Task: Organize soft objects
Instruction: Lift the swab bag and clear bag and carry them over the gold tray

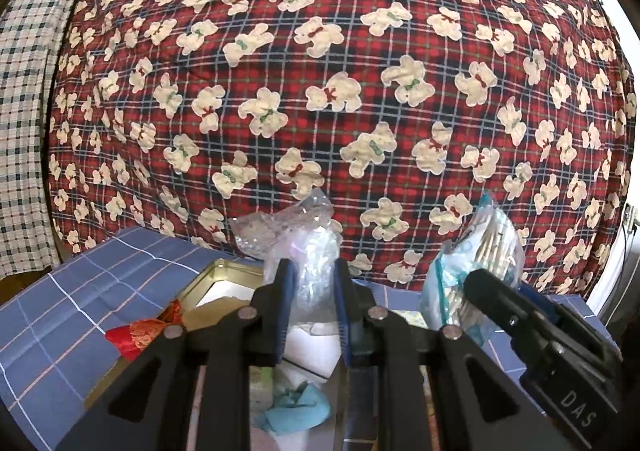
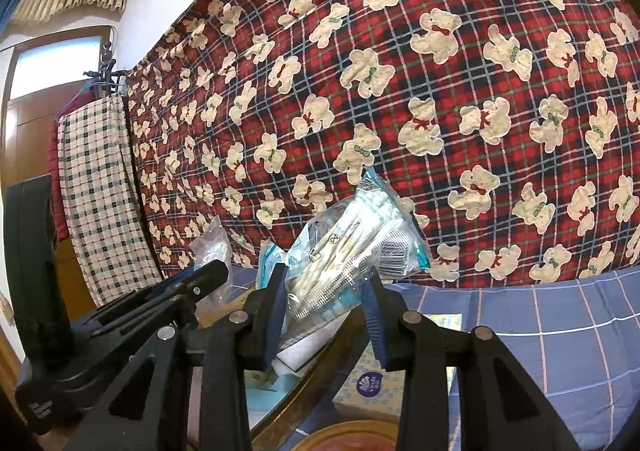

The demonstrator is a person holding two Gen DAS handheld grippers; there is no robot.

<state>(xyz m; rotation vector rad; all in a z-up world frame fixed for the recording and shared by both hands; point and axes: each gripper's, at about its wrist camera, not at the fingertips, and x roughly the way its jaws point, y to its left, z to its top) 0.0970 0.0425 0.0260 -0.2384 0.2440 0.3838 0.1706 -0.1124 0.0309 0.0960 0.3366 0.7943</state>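
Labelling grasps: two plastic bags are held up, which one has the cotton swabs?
The teal-edged bag in the right gripper; pale swab sticks show through it. The clear crinkled bag in the left gripper shows no sticks.

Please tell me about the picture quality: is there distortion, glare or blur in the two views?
Left wrist view: strong fisheye bulge bends the bear-print blanket; overexposed white at the upper right corner; glints on the clear plastic bag.
Right wrist view: same curvature; the bright doorway is washed out; the cotton swab packet is sharp, slightly shiny.
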